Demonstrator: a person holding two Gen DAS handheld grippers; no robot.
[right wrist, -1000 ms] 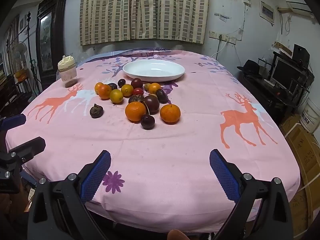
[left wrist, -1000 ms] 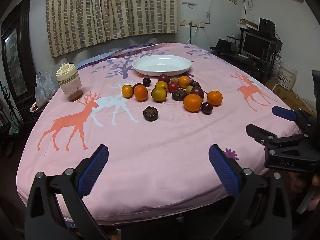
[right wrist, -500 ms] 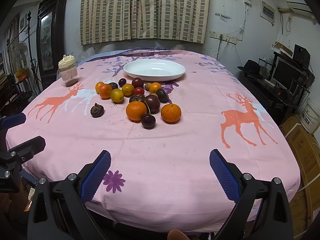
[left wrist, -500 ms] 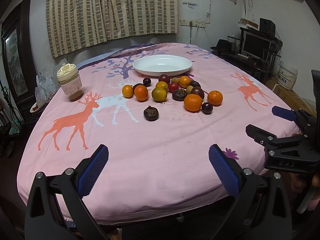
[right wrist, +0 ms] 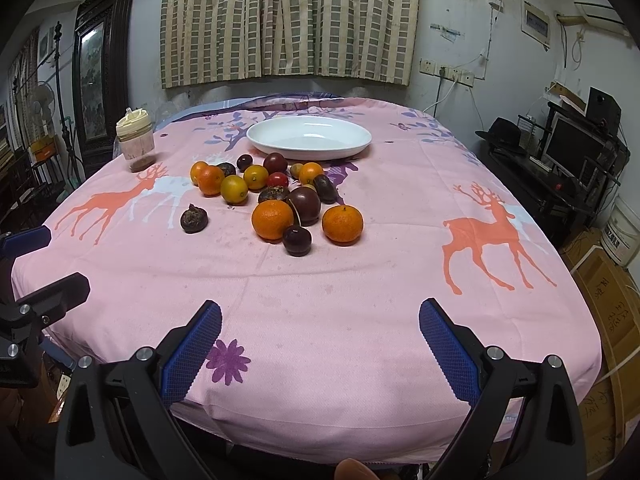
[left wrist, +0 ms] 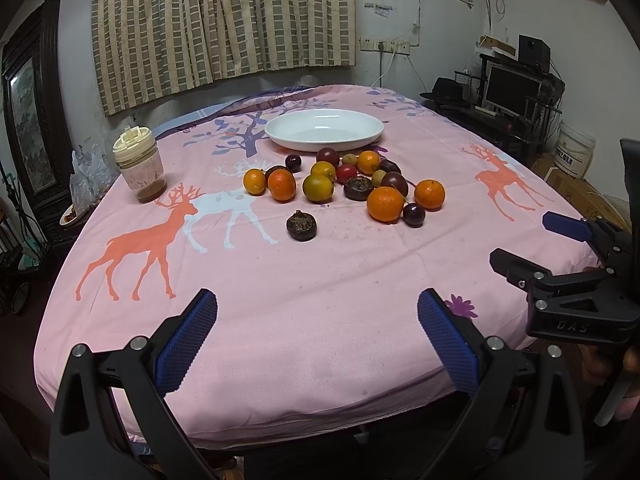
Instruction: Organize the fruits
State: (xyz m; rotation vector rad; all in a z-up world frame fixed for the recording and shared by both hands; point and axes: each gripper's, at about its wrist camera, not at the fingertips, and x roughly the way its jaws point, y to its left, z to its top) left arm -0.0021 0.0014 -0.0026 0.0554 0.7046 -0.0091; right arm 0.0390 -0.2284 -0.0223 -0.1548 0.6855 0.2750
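A cluster of fruit (left wrist: 344,184) lies mid-table on the pink deer cloth: several oranges, dark plums, a red tomato. One wrinkled dark fruit (left wrist: 301,225) sits apart, nearer me. It also shows in the right wrist view (right wrist: 193,219). An empty white oval plate (left wrist: 324,129) stands behind the fruit, also seen in the right wrist view (right wrist: 309,137). My left gripper (left wrist: 316,326) is open and empty over the table's near edge. My right gripper (right wrist: 320,330) is open and empty too, likewise at the near edge; it shows at the right of the left wrist view (left wrist: 560,248).
A lidded jar (left wrist: 139,164) with brown contents stands at the table's far left. A dark cabinet (right wrist: 96,64) is behind it. A desk with a monitor (right wrist: 576,148), buckets and boxes stand to the right of the table.
Both grippers have crept slightly forward toward the fruit. Nothing on the table has moved.
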